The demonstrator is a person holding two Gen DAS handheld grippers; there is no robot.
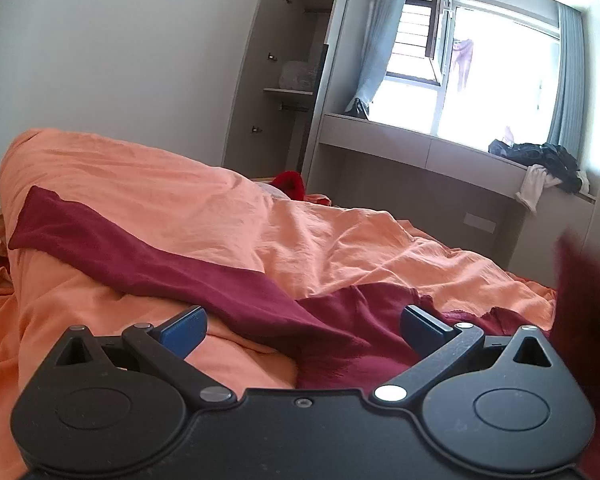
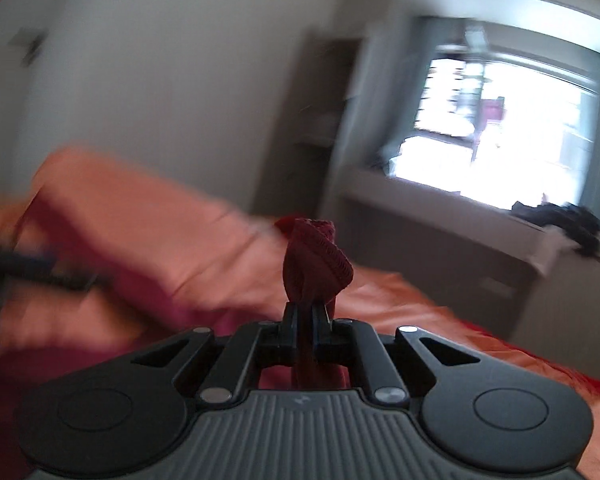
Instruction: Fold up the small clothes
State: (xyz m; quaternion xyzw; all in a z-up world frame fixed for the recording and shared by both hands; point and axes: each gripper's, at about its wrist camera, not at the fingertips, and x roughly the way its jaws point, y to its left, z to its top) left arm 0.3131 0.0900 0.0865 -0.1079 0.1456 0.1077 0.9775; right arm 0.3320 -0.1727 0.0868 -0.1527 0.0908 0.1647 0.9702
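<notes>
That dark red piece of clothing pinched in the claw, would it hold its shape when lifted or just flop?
Probably flop: the dark red garment bunches and twists above the shut right claw. It looks thin and light, as a narrow pinch holds it. The ribbed edge may help the grip.

The left gripper point(image 1: 302, 330) is matt black plastic with small bright metal pins, and its fingers point(image 1: 184, 330) carry smooth blue pads with a slight sheen. The right gripper point(image 2: 305, 316) has a ribbed grey plastic body. The maroon garment point(image 1: 204, 272) is soft matt cloth; the bunched part point(image 2: 318, 260) has a ribbed knit edge. The orange quilt point(image 1: 172, 184) is creased, matt woven cloth. The wardrobe point(image 1: 260, 80) looks like smooth matt laminate, though this is uncertain.
</notes>
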